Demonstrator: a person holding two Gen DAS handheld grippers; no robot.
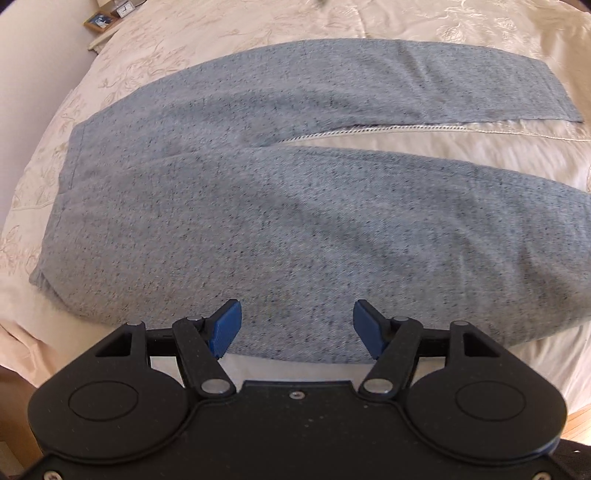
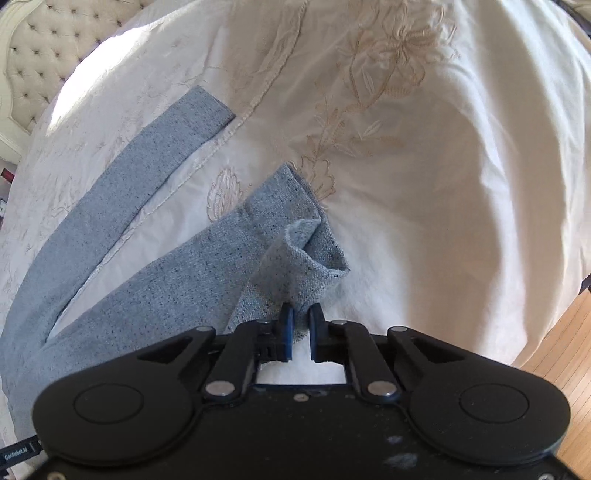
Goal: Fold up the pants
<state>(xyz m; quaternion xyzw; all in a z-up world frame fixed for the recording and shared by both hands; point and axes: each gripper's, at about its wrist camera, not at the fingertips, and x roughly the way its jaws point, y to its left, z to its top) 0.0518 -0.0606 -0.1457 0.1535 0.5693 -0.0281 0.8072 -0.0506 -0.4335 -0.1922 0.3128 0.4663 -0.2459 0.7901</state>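
Grey-blue speckled pants (image 1: 229, 221) lie spread flat on a cream bedspread, waistband to the left and both legs running right. My left gripper (image 1: 297, 326) hovers open over the near hip side of the pants, with nothing between its blue pads. In the right wrist view the two legs (image 2: 122, 240) stretch away to the upper left. The near leg's cuff (image 2: 303, 258) is lifted and curled. My right gripper (image 2: 301, 325) is shut on that cuff, whose fabric is pinched between the blue pads.
The embroidered cream bedspread (image 2: 424, 184) covers the bed. A tufted headboard (image 2: 40, 55) stands at the upper left of the right wrist view. Wooden floor (image 2: 554, 350) shows past the bed's edge. A nightstand with a small clock (image 1: 123, 9) sits at the far left.
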